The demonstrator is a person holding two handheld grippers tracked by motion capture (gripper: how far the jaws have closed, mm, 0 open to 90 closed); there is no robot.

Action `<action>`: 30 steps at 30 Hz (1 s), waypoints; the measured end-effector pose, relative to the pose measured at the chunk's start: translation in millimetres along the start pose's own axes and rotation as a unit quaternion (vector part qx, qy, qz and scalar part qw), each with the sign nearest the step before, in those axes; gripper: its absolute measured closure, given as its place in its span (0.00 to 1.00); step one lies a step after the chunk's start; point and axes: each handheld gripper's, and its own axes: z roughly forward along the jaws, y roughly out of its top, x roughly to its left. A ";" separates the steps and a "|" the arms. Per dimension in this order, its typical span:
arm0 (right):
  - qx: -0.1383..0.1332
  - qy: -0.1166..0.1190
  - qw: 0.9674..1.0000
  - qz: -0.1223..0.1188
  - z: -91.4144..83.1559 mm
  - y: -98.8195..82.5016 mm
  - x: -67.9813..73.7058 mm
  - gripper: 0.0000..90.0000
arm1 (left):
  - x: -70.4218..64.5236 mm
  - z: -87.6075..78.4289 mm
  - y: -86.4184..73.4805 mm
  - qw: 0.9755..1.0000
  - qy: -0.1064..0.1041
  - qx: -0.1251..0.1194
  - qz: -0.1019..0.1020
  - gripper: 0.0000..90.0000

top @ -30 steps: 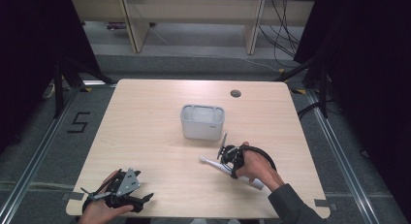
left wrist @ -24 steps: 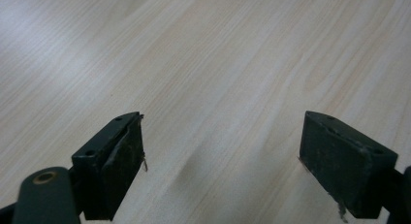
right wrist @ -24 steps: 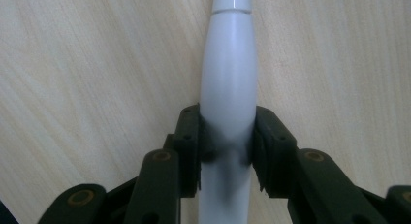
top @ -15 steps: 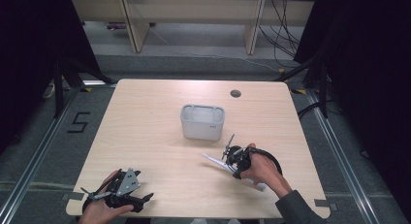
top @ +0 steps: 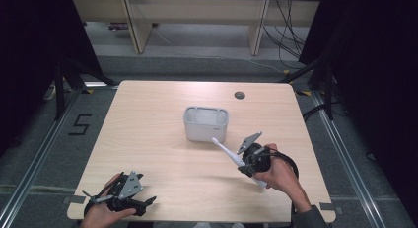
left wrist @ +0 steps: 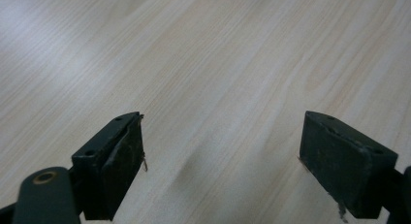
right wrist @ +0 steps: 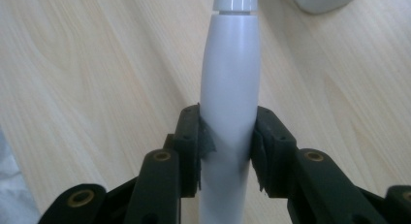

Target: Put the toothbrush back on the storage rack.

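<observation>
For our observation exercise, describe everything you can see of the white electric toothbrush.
The toothbrush is white, smooth and plastic-looking, with a thick rounded handle narrowing past a seam into a thin neck and small head. The right tongs clamp its handle from both sides, pads pressed on it. It is lifted off the table, slanting, head toward the grey bin. Whether the head touches the bin cannot be told.

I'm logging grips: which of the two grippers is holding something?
The right gripper: its pads clamp the white electric toothbrush by the handle. The left gripper rests open near the table's front edge.
</observation>
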 end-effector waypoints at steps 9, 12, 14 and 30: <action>-0.106 -0.016 0.993 0.040 -13.1 -1.2 -8.5 0.74 | 0.8 -0.5 0.3 1.000 0.001 0.002 0.003 0.17; -0.142 -0.013 0.989 0.044 -14.5 -1.9 -15.2 0.74 | 0.7 -0.4 0.0 1.000 0.000 0.000 0.001 0.17; -0.156 -0.018 0.986 0.060 -15.9 -1.9 -16.7 0.74 | 0.7 -0.6 0.2 1.000 0.000 -0.001 0.002 0.17; -0.257 -0.009 0.960 0.110 -20.5 5.6 -35.9 0.74 | 0.9 -0.4 -0.1 1.000 0.000 -0.001 0.001 0.17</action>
